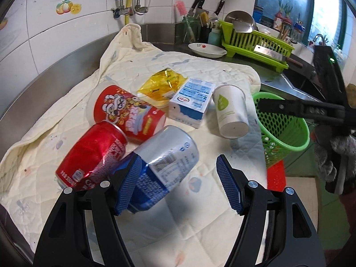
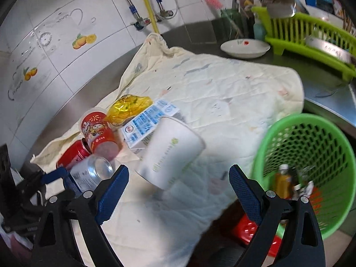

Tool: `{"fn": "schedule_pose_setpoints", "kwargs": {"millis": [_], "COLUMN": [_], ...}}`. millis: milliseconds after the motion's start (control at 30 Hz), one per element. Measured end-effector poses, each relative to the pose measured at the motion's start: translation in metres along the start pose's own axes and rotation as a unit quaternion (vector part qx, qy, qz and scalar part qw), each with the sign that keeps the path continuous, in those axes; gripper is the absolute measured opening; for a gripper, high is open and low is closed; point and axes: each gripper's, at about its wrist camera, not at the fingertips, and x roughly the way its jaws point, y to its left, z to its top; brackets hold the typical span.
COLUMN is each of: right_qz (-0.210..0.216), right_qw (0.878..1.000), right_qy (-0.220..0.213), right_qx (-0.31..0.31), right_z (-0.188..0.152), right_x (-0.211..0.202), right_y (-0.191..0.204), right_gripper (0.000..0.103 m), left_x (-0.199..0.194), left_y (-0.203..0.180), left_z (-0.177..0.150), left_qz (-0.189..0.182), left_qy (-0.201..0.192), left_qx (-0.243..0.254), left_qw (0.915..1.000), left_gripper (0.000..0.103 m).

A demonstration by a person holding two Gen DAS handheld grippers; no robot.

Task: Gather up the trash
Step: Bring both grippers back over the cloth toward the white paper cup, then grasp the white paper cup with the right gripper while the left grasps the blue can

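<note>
Trash lies on a cream quilted cloth point(image 1: 155, 233): a red can point(image 1: 91, 153), a silver-blue can point(image 1: 164, 162), a red snack cup point(image 1: 129, 113), a yellow wrapper point(image 1: 162, 84), a milk carton point(image 1: 191, 102) and a white paper cup point(image 1: 231, 111). My left gripper point(image 1: 180, 182) is open around the silver-blue can, its left pad touching it. My right gripper point(image 2: 178, 191) is open, with the white paper cup point(image 2: 171, 151) lying just ahead of its fingers. A green mesh basket point(image 2: 311, 155) at the right holds a bottle and other trash.
A green dish rack point(image 1: 255, 40) with pans, a white plate point(image 1: 207, 50), a knife block and jars stand at the back of the steel counter. Tiled wall with pipes lies behind. A red item point(image 2: 251, 231) sits below the basket.
</note>
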Motion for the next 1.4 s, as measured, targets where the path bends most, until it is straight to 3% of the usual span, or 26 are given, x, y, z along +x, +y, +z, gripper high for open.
{"fn": "schedule_pose_setpoints", "kwargs": {"millis": [67, 367, 667, 800, 1400], "right_qz": [0.005, 0.022, 0.021, 0.037, 0.056], "right_qw": [1.0, 0.993, 0.989, 0.985, 0.992], "right_qy": [0.009, 0.045, 0.063, 0.077, 0.059], "right_qx": [0.016, 0.102, 0.129, 0.147, 0.096], "right_z": [0.004, 0.017, 0.021, 0.021, 0.007], "right_x": [0.011, 0.051, 0.072, 0.081, 0.05], "right_y": [0.004, -0.005, -0.009, -0.015, -0.015], "right_gripper": [0.089, 0.085, 0.08, 0.071, 0.067], "left_x": [-0.001, 0.006, 0.023, 0.028, 0.05], "left_y": [0.004, 0.012, 0.016, 0.016, 0.012], "left_z": [-0.001, 0.0, 0.005, 0.006, 0.013], "left_qz": [-0.001, -0.012, -0.015, -0.015, -0.002], "left_qy": [-0.001, 0.012, 0.028, 0.031, 0.061], "left_qx": [0.004, 0.032, 0.057, 0.063, 0.112], "left_qw": [1.0, 0.9993, 0.9979, 0.9974, 0.9918], "left_gripper": [0.074, 0.075, 0.075, 0.075, 0.08]}}
